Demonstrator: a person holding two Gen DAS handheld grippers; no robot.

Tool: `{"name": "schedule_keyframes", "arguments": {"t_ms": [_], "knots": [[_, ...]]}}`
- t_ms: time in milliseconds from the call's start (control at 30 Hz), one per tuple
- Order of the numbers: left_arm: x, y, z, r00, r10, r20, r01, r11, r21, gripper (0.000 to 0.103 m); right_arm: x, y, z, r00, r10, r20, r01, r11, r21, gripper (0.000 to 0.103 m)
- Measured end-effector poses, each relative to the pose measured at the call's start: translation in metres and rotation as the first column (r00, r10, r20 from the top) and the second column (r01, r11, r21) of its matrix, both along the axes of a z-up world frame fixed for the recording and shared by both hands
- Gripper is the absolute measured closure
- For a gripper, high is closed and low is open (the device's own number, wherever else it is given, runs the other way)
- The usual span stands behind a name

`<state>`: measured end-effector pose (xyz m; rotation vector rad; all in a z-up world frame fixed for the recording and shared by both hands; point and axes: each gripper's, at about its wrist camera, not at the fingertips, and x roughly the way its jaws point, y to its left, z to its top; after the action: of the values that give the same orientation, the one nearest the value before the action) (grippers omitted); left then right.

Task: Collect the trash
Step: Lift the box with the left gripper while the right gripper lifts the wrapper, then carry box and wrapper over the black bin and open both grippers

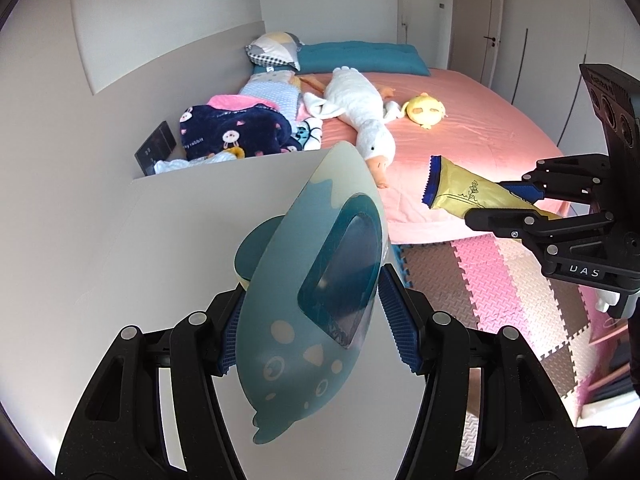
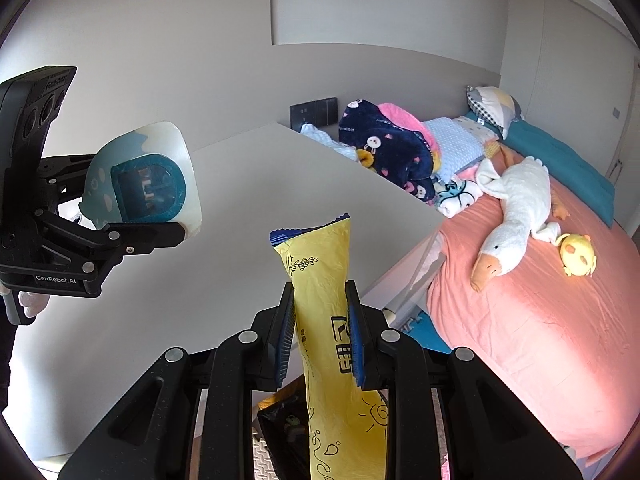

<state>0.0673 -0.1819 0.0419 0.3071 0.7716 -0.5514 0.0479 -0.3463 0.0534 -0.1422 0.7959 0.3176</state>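
The yellow crinkled plastic snack wrapper with a blue serrated end (image 2: pixel 324 280) is held off every surface, pinched at mid-length between the blue ribbed pads (image 2: pixel 285 340) of the right gripper (image 2: pixel 320 344), whose jaws are closed against both sides of it. Its serrated end points up and away from the gripper; its lower part hangs below the jaws. In the left wrist view the same wrapper (image 1: pixel 464 192) projects from the right gripper (image 1: pixel 516 204) toward the bed.

The pale blue and cream plastic pouch with a cartoon face and a dark clear window (image 1: pixel 320 284) is also held in the air, gripped edge-on by the left gripper (image 1: pixel 308 320). One blue pad (image 1: pixel 230 336) presses against its left face; the other pad stands just beside its right face, and contact there cannot be confirmed. In the right wrist view the pouch (image 2: pixel 140 184) sits within the left gripper (image 2: pixel 132 204), with its window facing the camera.

Beneath and behind both items lies a flat white table top (image 2: pixel 256 184). Beyond it stands a bed with a pink sheet (image 1: pixel 472 128) carrying a white plush goose (image 1: pixel 360 108), a small yellow plush chick (image 1: pixel 424 110), a navy rabbit-print blanket (image 1: pixel 236 130) and a teal cushion (image 1: pixel 360 58). Pink, cream and brown interlocking foam floor mats (image 1: pixel 500 280) lie beside the bed.
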Motion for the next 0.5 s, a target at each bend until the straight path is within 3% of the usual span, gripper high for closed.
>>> {"name": "schedule_keyframes", "arguments": {"t_ms": [500], "knots": [[-0.021,-0.062,-0.006,0.997,-0.078,-0.016,0.078,0.997,-0.014,0.043,-0.039,-0.062,0.003,0.991,-0.134,0.007,0.133,0.991,0.011,0.078]]}}
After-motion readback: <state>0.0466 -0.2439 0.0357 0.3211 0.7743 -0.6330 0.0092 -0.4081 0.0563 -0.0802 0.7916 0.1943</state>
